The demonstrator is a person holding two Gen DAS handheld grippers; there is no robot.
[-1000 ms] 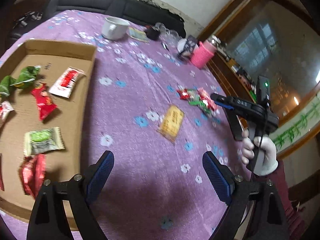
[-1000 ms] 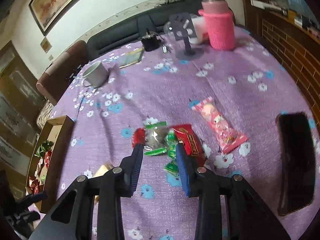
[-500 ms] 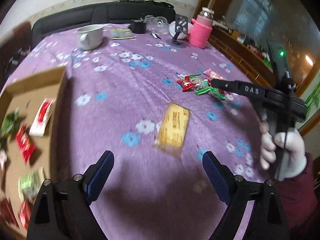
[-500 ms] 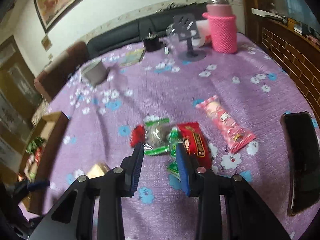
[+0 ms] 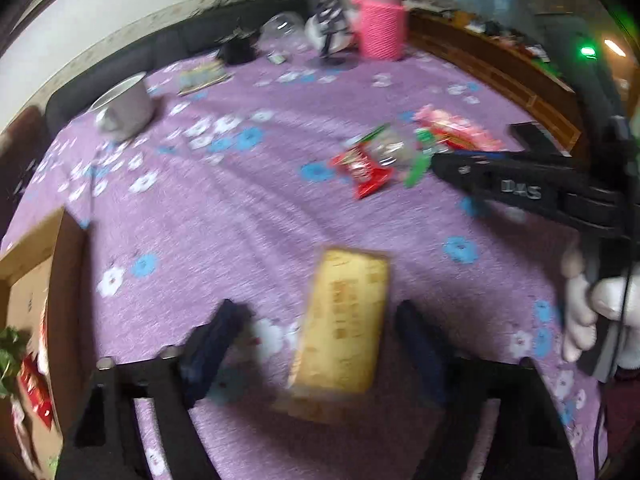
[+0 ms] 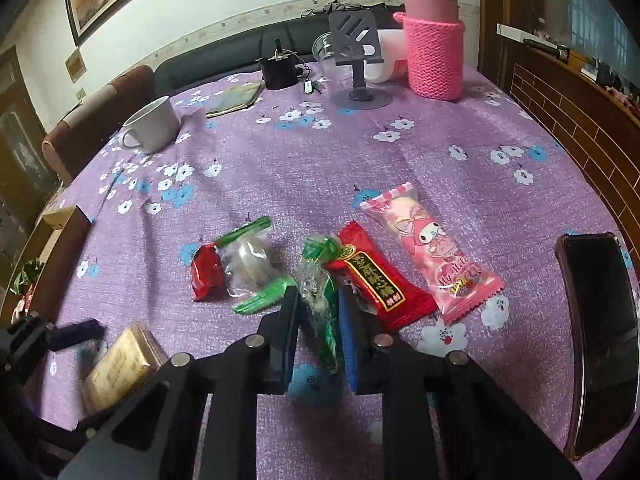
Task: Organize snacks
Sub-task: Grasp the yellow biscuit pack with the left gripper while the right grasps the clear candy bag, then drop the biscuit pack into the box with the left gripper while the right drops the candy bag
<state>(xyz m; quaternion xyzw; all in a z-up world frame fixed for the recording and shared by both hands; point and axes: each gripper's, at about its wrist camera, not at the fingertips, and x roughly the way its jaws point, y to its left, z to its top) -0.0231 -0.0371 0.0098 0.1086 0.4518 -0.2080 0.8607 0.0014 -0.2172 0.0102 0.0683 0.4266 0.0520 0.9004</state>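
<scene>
My left gripper (image 5: 320, 344) is open, its fingers on either side of a yellow snack pack (image 5: 340, 328) lying on the purple flowered tablecloth. The pack also shows in the right wrist view (image 6: 120, 364). My right gripper (image 6: 318, 320) is shut on a clear-and-green wrapped candy (image 6: 320, 296). Around it lie a red packet with black label (image 6: 376, 280), a pink cartoon packet (image 6: 432, 252), a clear green-ended sweet (image 6: 250, 264) and a small red candy (image 6: 206, 274). The cardboard tray (image 5: 24, 280) with several snacks sits at the left.
A black phone (image 6: 596, 328) lies at the right edge. A white mug (image 6: 154, 124), a booklet (image 6: 236, 98), a phone stand (image 6: 358, 60) and a pink knitted flask (image 6: 434, 40) stand at the far side. Brown chair and dark sofa lie beyond.
My left gripper has swung away from the tray and come down around the yellow pack. My right gripper has narrowed onto the green-wrapped candy.
</scene>
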